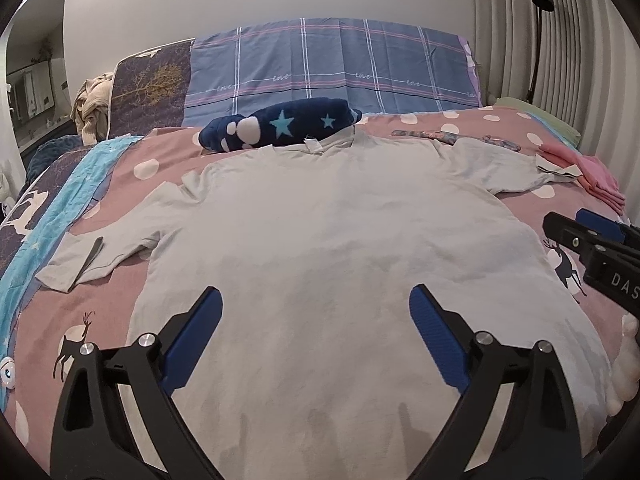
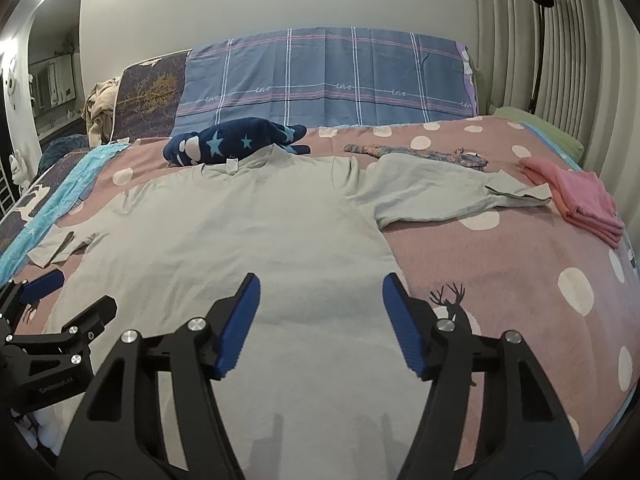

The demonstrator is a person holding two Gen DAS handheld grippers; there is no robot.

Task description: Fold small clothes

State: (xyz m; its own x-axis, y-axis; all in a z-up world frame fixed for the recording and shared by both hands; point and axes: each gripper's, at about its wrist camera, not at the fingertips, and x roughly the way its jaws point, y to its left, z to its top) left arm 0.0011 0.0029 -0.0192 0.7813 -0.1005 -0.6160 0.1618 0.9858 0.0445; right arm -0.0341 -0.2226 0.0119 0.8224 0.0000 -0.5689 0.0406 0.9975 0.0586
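A pale grey T-shirt (image 1: 320,232) (image 2: 240,232) lies spread flat on the bed, collar away from me, both short sleeves out to the sides. My left gripper (image 1: 316,300) hovers over the shirt's lower middle, blue pads wide apart with nothing between them. My right gripper (image 2: 320,288) hangs over the shirt's lower right edge, jaws apart with only cloth beneath them. Each gripper shows in the other's view: the right gripper (image 1: 576,224) at the right edge, the left gripper (image 2: 68,292) at the lower left.
A pink spotted bedcover (image 2: 520,272) with deer prints lies under the shirt. A folded pink cloth (image 2: 576,200) sits at the right, a navy star-print bundle (image 1: 280,124) beyond the collar, patterned socks (image 2: 420,154) nearby. A plaid pillow (image 1: 340,68) stands behind; curtains and a lamp at right.
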